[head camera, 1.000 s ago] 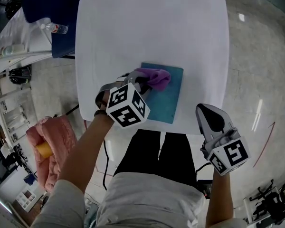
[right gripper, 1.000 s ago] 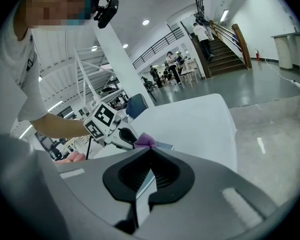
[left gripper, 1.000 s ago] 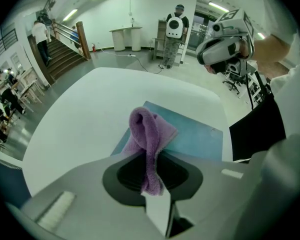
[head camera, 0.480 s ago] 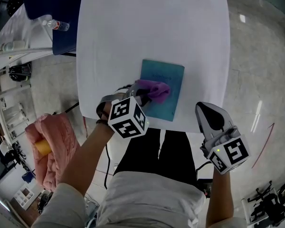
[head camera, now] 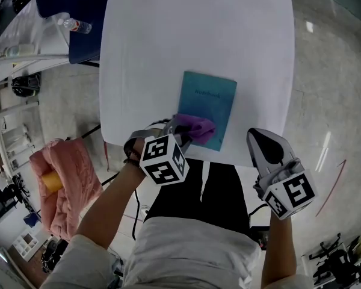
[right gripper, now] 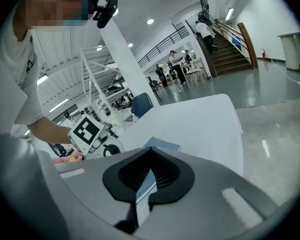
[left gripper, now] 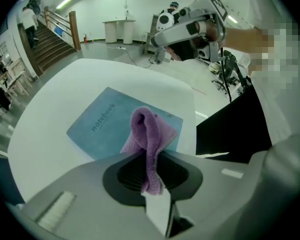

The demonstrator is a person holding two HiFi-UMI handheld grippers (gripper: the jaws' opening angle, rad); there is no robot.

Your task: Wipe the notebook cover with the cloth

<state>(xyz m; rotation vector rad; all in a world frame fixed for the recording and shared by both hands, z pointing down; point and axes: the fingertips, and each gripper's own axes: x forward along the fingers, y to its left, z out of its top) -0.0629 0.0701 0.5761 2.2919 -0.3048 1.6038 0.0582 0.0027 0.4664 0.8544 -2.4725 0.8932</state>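
A teal notebook (head camera: 209, 104) lies flat near the front edge of the white table (head camera: 192, 41). My left gripper (head camera: 182, 125) is shut on a purple cloth (head camera: 197, 129), which rests on the notebook's near left corner. In the left gripper view the cloth (left gripper: 149, 131) hangs folded out of the jaws over the notebook (left gripper: 102, 121), whose cover reads "notebook". My right gripper (head camera: 260, 138) hovers off the table's front right corner, shut with nothing in it. The right gripper view shows the notebook (right gripper: 162, 145) beyond its jaws.
A dark blue chair (head camera: 69, 5) and a water bottle (head camera: 76, 24) are at the back left. A pink bundle (head camera: 69, 176) lies on the floor at the left. A person's black trousers (head camera: 192, 191) are right against the table's front edge.
The left gripper has dragged the cloth along the cover from the notebook's far end to its near end, towards the person. The right gripper has stayed put.
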